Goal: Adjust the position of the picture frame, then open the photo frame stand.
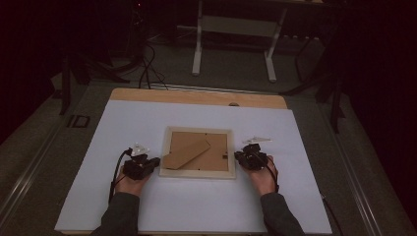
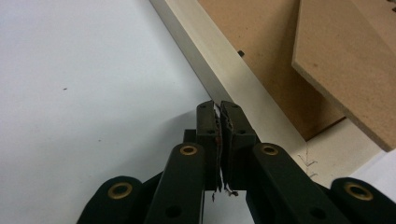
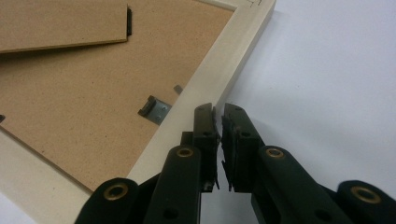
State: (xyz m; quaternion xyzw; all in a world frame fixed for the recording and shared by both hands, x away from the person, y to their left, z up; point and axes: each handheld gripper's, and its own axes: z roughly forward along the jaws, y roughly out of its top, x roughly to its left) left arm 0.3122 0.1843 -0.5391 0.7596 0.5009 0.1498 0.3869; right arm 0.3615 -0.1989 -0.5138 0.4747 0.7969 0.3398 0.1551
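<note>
A picture frame with a pale wooden border lies face down in the middle of the white board, brown backing and folded stand up. My left gripper rests at the frame's left edge, shut with nothing between the jaws. In the left gripper view its tips touch the pale border. My right gripper sits at the frame's right edge, shut and empty. In the right gripper view its tips stand beside the border, close to a small metal clip.
The white board lies on a wooden tabletop. Behind the table stand a grey metal stand and cables on the dark floor. Bare board surrounds the frame on all sides.
</note>
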